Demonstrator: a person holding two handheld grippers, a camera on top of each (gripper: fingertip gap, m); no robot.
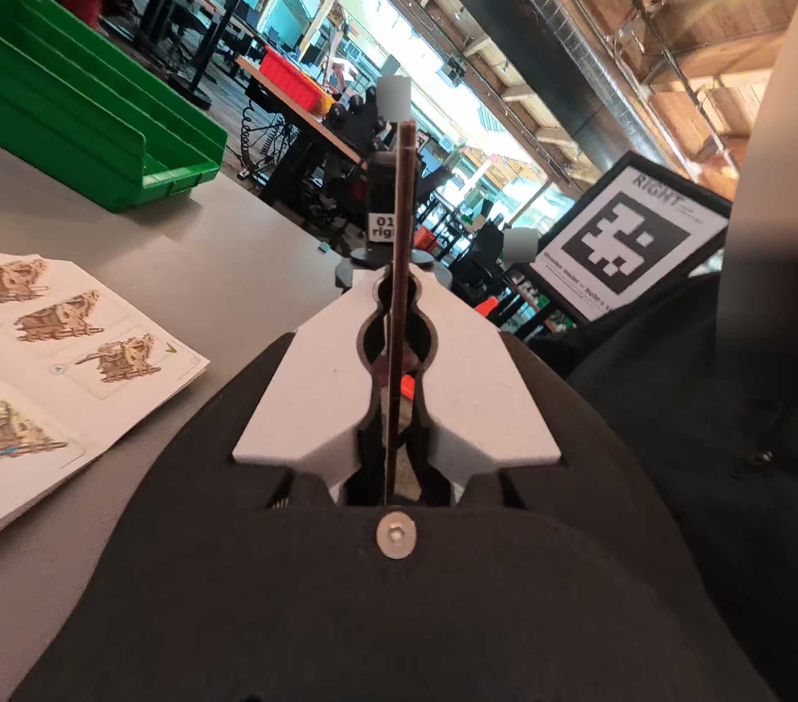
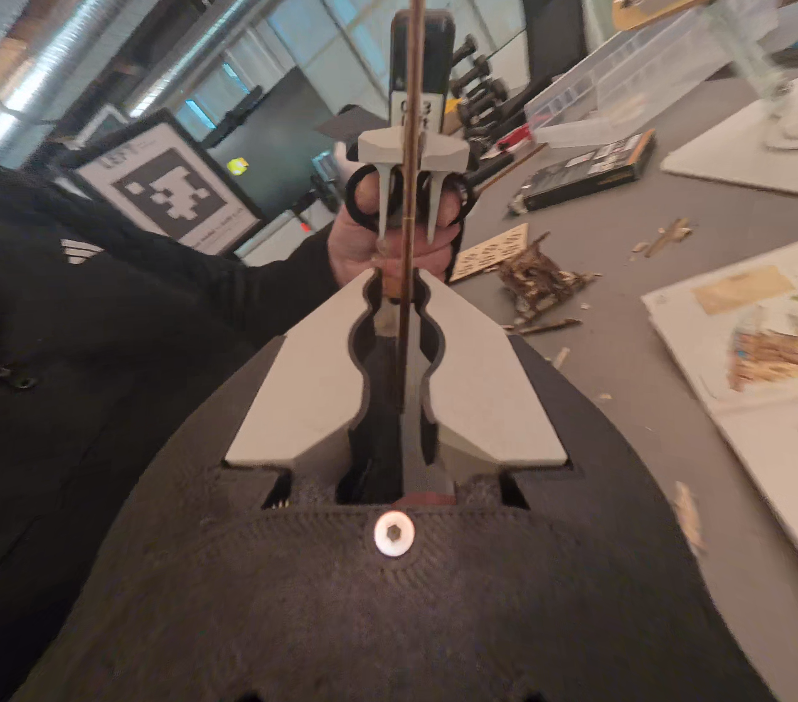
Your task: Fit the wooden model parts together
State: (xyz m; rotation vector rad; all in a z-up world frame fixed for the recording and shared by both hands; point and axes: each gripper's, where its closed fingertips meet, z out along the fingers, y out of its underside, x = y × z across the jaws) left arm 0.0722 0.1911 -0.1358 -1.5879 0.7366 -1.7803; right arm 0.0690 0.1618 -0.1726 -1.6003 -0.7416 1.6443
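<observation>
Two grippers face each other above the table, and both appear to pinch the same thin wooden sheet seen edge-on. In the left wrist view, the left gripper (image 1: 399,284) has its white fingers (image 1: 332,375) drawn narrow, tips closed on the dark edge of the wooden sheet (image 1: 399,293), which runs straight up the middle of the frame toward the other tool. In the right wrist view, the right gripper (image 2: 399,284) likewise has narrow fingers (image 2: 475,375), and the wooden sheet (image 2: 410,120) passes between their tips and on past the facing gripper, whose handle a bare hand (image 2: 358,241) grips. Judged from its thinness, the sheet is light and stiff along its face but easily snapped or bent if twisted, so a hold low on a solid border, away from cut-out parts, seems safest. Beyond, on the grey table (image 2: 604,293), lies a partly built wooden model (image 2: 535,280) with loose slivers around it, a flat punched wooden panel (image 2: 492,252) just behind it, and an open instruction booklet (image 2: 734,357) nearer the right edge. The left view shows another instruction page (image 1: 86,357) and a green bin (image 1: 95,120) farther back. Framed marker signs (image 1: 630,245) stand at the table's far side.
</observation>
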